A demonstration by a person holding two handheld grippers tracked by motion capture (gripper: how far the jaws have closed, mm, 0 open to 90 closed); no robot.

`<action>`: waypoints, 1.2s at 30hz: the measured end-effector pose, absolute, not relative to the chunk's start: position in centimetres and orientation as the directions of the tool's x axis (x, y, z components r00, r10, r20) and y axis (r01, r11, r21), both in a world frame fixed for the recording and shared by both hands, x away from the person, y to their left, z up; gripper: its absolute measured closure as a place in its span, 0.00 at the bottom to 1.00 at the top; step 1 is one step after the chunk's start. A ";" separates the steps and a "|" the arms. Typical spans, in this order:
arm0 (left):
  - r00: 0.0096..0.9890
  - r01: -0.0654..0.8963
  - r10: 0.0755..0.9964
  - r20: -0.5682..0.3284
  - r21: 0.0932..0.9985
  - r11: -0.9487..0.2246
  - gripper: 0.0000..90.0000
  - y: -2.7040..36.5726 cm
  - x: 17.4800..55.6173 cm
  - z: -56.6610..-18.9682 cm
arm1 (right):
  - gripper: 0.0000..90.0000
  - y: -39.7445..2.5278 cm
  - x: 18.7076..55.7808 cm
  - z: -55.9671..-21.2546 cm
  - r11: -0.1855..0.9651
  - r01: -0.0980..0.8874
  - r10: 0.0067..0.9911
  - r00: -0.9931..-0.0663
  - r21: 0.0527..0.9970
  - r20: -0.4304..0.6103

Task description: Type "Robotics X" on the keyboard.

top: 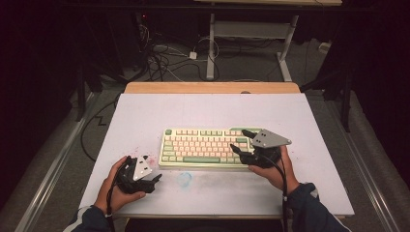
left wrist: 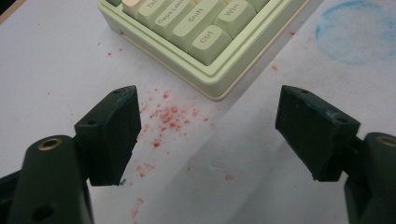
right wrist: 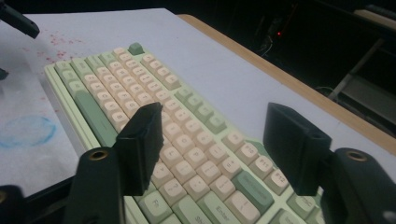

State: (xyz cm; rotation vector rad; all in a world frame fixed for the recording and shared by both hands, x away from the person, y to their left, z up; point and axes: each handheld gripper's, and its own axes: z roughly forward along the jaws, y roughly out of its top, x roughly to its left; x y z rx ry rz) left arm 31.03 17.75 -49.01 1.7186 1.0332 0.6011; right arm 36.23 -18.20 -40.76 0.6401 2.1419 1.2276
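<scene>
Jaws of both grippers stand apart, empty. Right gripper (top: 243, 140) hovers over the keyboard (top: 203, 146), pale green with cream and green keys, mid-table; left gripper (top: 153, 181) sits near its corner.

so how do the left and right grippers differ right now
The left gripper sits over bare table by the keyboard's near left corner; the right gripper hangs over its right-end keys. The left points right, the right points left. Both are open and hold nothing.

Open tool (left wrist: 208, 135) near keyboard (left wrist: 205, 46) corner
</scene>
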 end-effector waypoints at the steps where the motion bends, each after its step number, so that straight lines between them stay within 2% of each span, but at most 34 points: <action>1: 0.510 0.359 0.857 -0.075 0.924 -0.133 0.23 17.8 31.0 -49.0 | 0.40 -18.4 36.0 -40.8 0.462 0.111 0.659 -0.707 0.880 -0.257; 8: 0.508 0.350 0.859 -0.066 0.927 -0.136 0.23 17.8 31.1 -49.0 | 0.33 -19.7 34.4 -41.2 0.447 0.112 0.689 -0.676 0.888 -0.261; 18: 0.496 0.321 0.864 -0.091 0.943 -0.085 0.24 17.9 31.2 -48.1 | 0.32 -21.6 32.6 -42.4 0.460 0.135 0.722 -0.633 0.877 -0.281; 29: 0.484 0.294 0.866 -0.126 0.955 -0.025 0.27 17.8 31.1 -47.1 | 0.31 -23.6 31.1 -44.1 0.446 0.183 0.754 -0.604 0.876 -0.258; 33: 0.470 0.286 0.873 -0.132 0.958 -0.010 0.30 17.9 31.2 -46.7 | 0.31 -23.6 30.6 -44.7 0.458 0.179 0.746 -0.610 0.871 -0.268; 36: 0.480 0.288 0.865 -0.146 0.958 0.001 0.36 18.0 31.1 -46.4 | 0.31 -23.4 30.6 -44.8 0.464 0.173 0.745 -0.606 0.869 -0.277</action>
